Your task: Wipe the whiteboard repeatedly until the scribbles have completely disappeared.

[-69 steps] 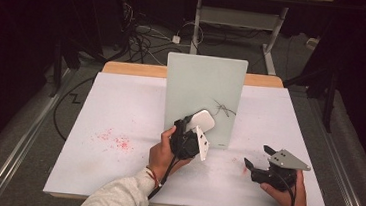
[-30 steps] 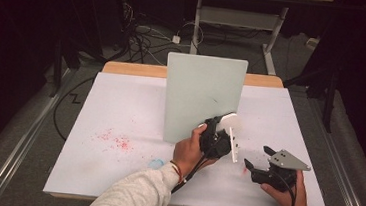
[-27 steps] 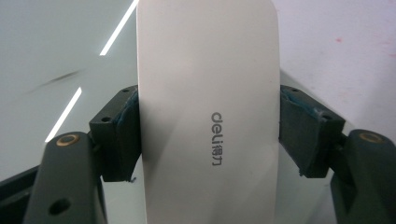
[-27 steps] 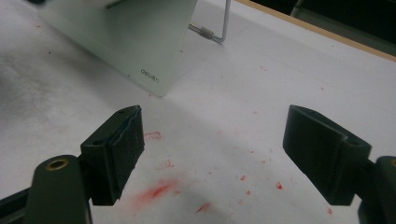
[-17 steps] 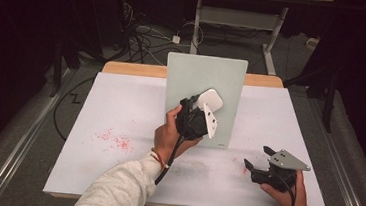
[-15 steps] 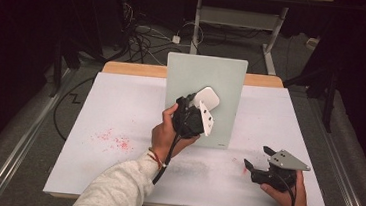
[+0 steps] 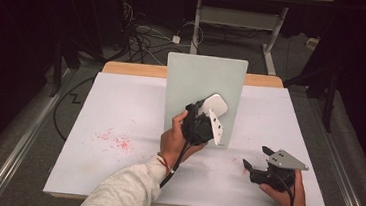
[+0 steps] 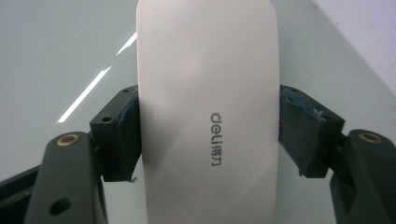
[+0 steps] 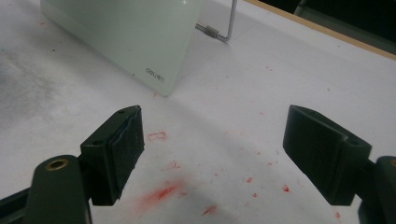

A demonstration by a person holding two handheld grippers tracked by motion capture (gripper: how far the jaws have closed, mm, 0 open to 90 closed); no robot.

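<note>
Left gripper (image 7: pixel 205 116) clamps white eraser (image 8: pixel 208 107) between jaws, now shifted back up glass board (image 7: pixel 192 84): wiping strokes likely continue. Right gripper (image 9: pixel 212 154) idle, jaws wide.

The white eraser (image 8: pixel 205 112), clamped between the left gripper's (image 8: pixel 205 135) jaws, carries the grey brand "deli" followed by two small Chinese characters, printed along its length. The glass board (image 9: pixel 126 32) bears a small printed mark near its lower corner, seen in the right gripper view; it looks like the same logo but is too small to read for certain.
</note>
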